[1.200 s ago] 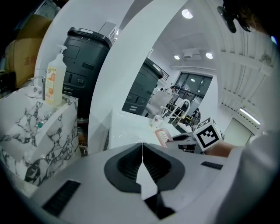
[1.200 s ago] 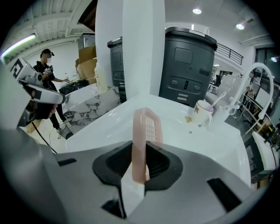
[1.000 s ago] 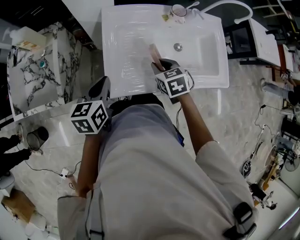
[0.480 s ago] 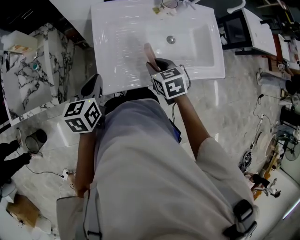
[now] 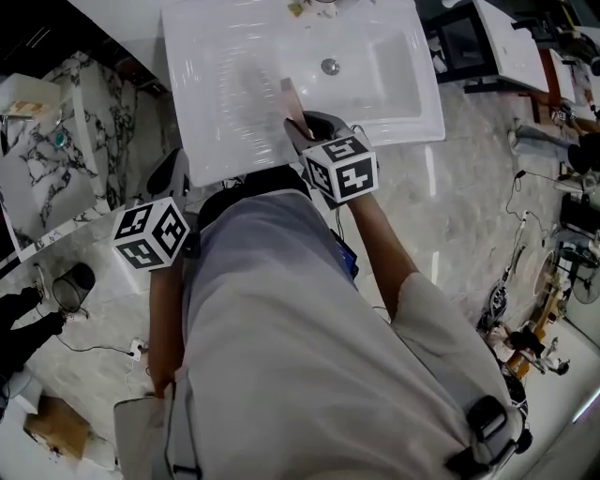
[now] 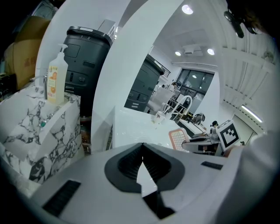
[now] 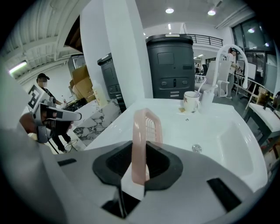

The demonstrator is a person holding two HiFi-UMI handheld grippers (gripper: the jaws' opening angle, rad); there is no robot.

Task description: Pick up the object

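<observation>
The light is bright, even and comes from above: round ceiling lamps (image 6: 187, 9) show as blown-out spots in both claw views. In the head view the white sink (image 5: 225, 94) glares, its gloss streaked with reflections, and a pale streak lies on the marble floor (image 5: 441, 178). The top left corner falls into black, and shadows are faint. Both claw views are wide-angle, so straight edges bow and the corners darken to a black rim. The left claw (image 6: 142, 151) and right claw (image 7: 140, 153) look soft near the lens, as does the near end of the pink tray (image 7: 146, 127). The background is sharper.

Two tools (image 5: 176, 172) (image 5: 301, 131), one pink tray (image 5: 290, 99), one sink (image 5: 214, 66)
</observation>
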